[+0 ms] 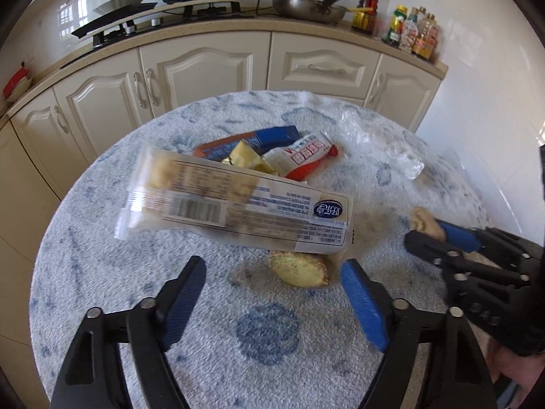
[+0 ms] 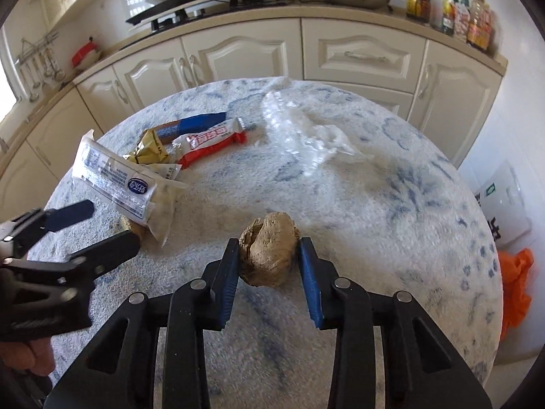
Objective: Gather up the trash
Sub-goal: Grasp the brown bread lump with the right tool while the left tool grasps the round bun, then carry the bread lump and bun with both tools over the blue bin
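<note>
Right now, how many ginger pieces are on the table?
2. One ginger piece sits between the right gripper fingers; the other ginger piece lies under the clear snack bag's near end, ahead of the left gripper. The wrappers may hide more.

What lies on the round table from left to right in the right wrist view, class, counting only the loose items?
Long clear plastic food packet with a barcode → crumpled gold foil wrapper → red and white snack bar wrapper → brown lumpy ginger piece → crumpled clear plastic bag.
</note>
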A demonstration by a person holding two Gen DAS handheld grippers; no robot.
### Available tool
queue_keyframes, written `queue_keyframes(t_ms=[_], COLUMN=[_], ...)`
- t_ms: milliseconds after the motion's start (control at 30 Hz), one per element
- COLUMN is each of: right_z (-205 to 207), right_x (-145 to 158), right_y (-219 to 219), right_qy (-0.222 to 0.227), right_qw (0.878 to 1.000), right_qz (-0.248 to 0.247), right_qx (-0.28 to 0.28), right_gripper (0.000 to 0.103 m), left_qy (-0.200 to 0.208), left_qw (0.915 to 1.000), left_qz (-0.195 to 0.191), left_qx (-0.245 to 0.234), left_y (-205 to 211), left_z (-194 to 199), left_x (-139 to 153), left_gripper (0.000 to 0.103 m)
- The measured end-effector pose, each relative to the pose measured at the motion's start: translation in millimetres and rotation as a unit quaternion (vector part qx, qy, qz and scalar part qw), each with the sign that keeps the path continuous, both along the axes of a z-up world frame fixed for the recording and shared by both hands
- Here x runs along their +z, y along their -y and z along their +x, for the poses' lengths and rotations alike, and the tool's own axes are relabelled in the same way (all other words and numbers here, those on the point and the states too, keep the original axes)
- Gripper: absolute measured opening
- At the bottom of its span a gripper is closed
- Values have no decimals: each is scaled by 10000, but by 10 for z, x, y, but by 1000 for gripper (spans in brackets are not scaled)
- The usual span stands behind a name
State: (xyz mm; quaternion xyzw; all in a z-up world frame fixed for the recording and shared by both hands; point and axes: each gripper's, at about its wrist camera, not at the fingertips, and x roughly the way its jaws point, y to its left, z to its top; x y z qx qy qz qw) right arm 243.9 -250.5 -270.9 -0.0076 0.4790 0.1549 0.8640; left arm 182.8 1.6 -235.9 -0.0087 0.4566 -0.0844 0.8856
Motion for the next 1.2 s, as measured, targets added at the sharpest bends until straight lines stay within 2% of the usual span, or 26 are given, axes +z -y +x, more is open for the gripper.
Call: queue_keyframes(t_ms=[33,67,100,167,200,367,567,900,1200], right_z=[-13,-14,-24,-46,-56,-145,-302,-582,-806], right_x=[15,33,51,91,110,188,301,640,995], right_y=[58,92,134,211,252,365,478,672,890], right_qy=[-10,-14,-16,-5,-8,13,94,449,831], right_qw=[10000,9999,9998,9996,9994,9987,9978,9958,9916], right_qz=[34,53,84,144,175,324,430,495,657], right_qx=[-67,-109,-154,-249,-295,-397,-502,-632,-746], right_gripper=[35,35,35,35,35,35,35,35,35], left_qy=[-48,35,78,123,104,14,105,667,1200], left_qw=[10000,9999,9998,9998,9999,9992,9989,9964,9892], left_qz=[14,96,147,112,-33,-383,-445,-429,-470], left_qx=[-30,-44,-86,-77,-84,-71,-137,-312,-693], left_y=[14,36,63,66,45,-35,-50,73,317], left_z=[46,57,62,64,63,6,-182,-577,-920], left_x=[-47,-64,-75,-87,-83,-88,41,565,1058], left_gripper=[66,67,62,46,31,30,30,31,31])
